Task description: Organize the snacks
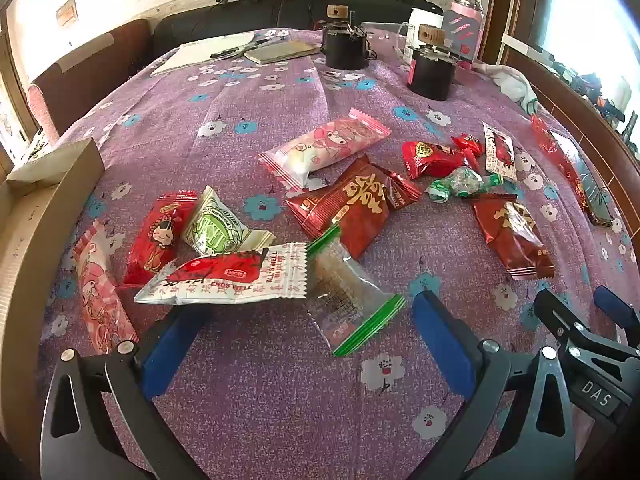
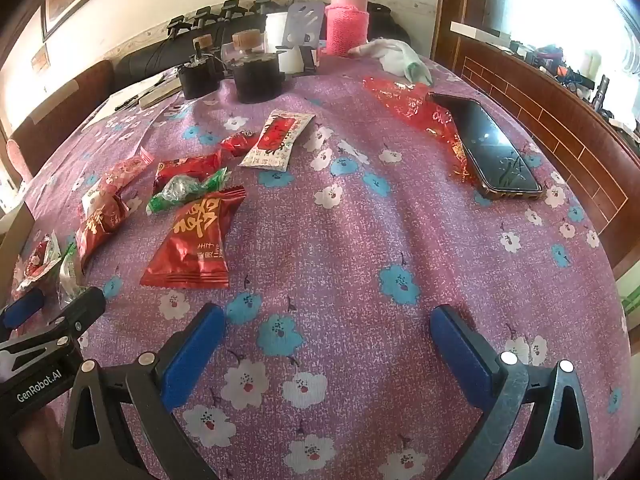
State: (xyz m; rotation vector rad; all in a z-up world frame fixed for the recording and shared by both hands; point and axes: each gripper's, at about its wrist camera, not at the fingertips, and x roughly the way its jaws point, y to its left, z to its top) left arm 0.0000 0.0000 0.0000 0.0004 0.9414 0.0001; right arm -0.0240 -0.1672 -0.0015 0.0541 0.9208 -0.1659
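Observation:
Several wrapped snacks lie scattered on a purple flowered tablecloth (image 1: 280,380). In the left wrist view my left gripper (image 1: 308,344) is open and empty, just in front of a clear green-edged packet (image 1: 348,300) and a white-and-red packet (image 1: 228,280). A dark red packet (image 1: 344,208), a pink packet (image 1: 324,148) and a green-white packet (image 1: 216,224) lie beyond. In the right wrist view my right gripper (image 2: 328,344) is open and empty over bare cloth; a red packet (image 2: 194,240) lies to its front left, with a green twist candy (image 2: 184,190) behind it.
A cardboard box (image 1: 36,216) stands at the left edge of the table. A phone (image 2: 488,148) lies on a red wrapper at the right. Two black jars (image 1: 432,72), a pink bottle (image 2: 346,24) and notebooks stand at the back.

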